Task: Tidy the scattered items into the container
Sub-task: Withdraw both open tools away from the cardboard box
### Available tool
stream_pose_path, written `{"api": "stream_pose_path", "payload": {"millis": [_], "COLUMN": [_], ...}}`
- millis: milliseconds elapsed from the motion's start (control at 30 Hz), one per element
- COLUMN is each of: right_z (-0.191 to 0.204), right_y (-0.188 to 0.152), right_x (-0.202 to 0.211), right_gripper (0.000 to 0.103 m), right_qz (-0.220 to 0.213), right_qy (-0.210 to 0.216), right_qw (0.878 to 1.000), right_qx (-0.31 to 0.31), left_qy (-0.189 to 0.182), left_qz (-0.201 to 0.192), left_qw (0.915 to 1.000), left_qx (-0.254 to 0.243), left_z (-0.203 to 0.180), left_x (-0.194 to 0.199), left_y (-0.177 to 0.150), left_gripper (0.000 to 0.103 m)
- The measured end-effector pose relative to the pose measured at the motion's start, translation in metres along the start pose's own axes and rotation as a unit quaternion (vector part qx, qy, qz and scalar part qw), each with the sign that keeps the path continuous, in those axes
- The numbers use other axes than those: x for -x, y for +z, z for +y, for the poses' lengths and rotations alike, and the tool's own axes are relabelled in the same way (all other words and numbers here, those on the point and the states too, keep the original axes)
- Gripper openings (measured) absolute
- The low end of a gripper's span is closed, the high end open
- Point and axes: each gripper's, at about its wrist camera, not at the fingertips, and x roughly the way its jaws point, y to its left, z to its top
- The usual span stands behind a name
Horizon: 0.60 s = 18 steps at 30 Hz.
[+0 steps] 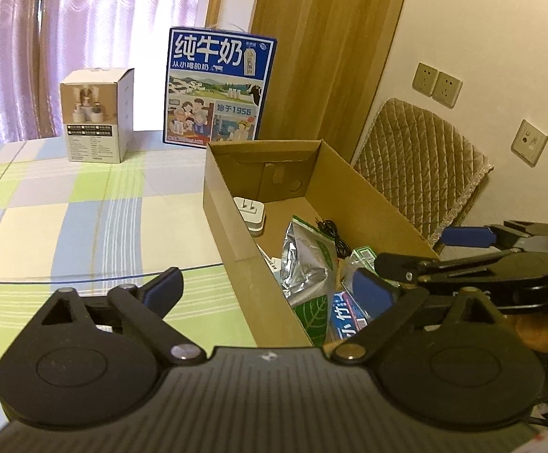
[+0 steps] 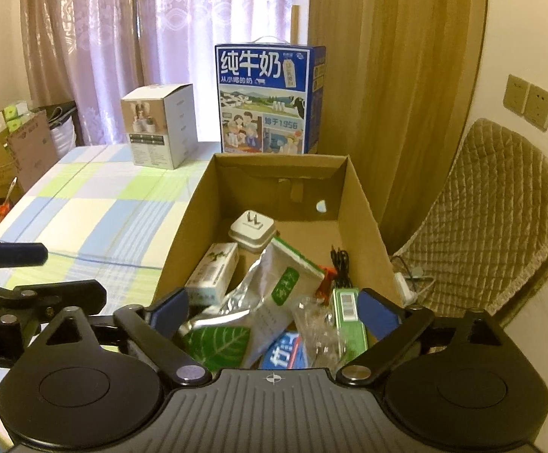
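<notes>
An open cardboard box (image 1: pixel 228 222) (image 2: pixel 183 234) stands on the checked table. Inside lie a white plug adapter (image 2: pixel 252 231) (image 1: pixel 249 213), a silver and green foil pouch (image 2: pixel 259 302) (image 1: pixel 304 264), a small white and green carton (image 2: pixel 213 271), a black cable (image 2: pixel 340 268) (image 1: pixel 334 236), a green box (image 2: pixel 347 319), a blue pack (image 2: pixel 285 353) (image 1: pixel 345 315) and crumpled clear plastic (image 2: pixel 313 324). My left gripper (image 1: pixel 270 290) is open and empty, straddling the box's near left wall. My right gripper (image 2: pixel 274 311) is open and empty over the box's near end; it also shows in the left wrist view (image 1: pixel 425 253).
A blue milk carton case (image 2: pixel 270 100) (image 1: pixel 219 88) and a white product box (image 2: pixel 159 126) (image 1: pixel 94 115) stand at the table's far side. A quilted chair (image 2: pixel 500 219) (image 1: pixel 421 166) is right of the box. Cardboard clutter (image 2: pixel 13 154) sits beyond the table's left edge.
</notes>
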Motion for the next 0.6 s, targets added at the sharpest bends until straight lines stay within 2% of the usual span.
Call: {"api": "stream_pose_path", "payload": {"millis": [100,333,600], "right_z": [0.004,0.009,0.015], "right_y": [-0.006,-0.022,-0.04], "right_x": [0.012,0.047,0.084], "right_gripper": [0.1,0.101,0.101], "right_qz": [0.004,0.014,0.01], "right_qy": [0.001,-0.004,-0.003], "right_qw": [1.0,1.0,1.0], "right_qx": [0.001,-0.003,-0.013], "left_qy": [0.006,0.032,0.04], "left_qz": [-0.001,0.02,0.035], "left_qw": [0.9999,0.9993,0.9985], "left_qx": [-0.009,0.005,0.015], "left_z": [-0.005,-0.01,-0.019], "left_x": [0.012,0.033,0.064], "left_y": [-0.005,-0.015,-0.031], "left_gripper": [0.102,0.102,0.102]}}
